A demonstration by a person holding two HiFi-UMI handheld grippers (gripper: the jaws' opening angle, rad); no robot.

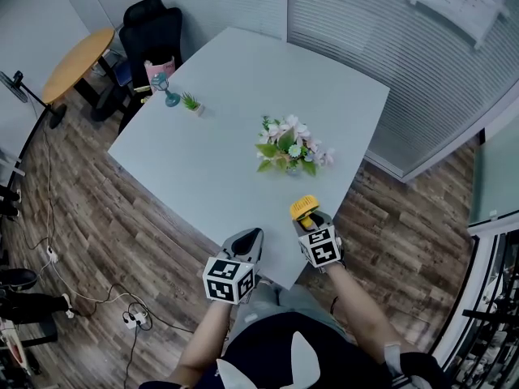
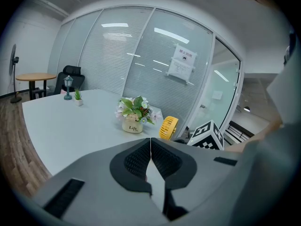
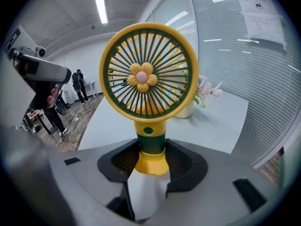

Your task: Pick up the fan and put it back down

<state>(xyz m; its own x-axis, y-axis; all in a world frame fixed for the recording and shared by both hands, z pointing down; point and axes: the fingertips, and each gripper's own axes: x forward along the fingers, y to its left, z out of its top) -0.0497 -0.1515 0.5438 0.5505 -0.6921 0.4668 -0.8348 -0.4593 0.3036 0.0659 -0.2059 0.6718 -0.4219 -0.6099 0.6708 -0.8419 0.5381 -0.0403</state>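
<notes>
A small yellow fan [image 3: 148, 81] with a green grille, a pink flower hub and a green-and-yellow stem stands upright between the jaws of my right gripper [image 3: 151, 154], which is shut on its stem. In the head view the fan [image 1: 302, 208] sits at the tip of the right gripper [image 1: 310, 220], over the near corner of the white table [image 1: 211, 168]. The fan [image 2: 168, 127] also shows in the left gripper view, beside the right gripper's marker cube [image 2: 207, 134]. My left gripper [image 1: 250, 240] hangs at the table's near edge, its jaws [image 2: 150, 149] shut on nothing.
A pot of pink and white flowers [image 1: 290, 146] stands mid-table just beyond the fan. A small plant [image 1: 191, 102] and a blue lantern figure [image 1: 167, 87] sit at the far left corner. Behind are a black chair [image 1: 150, 31], a round wooden table [image 1: 77, 59], glass walls and floor cables [image 1: 97, 298].
</notes>
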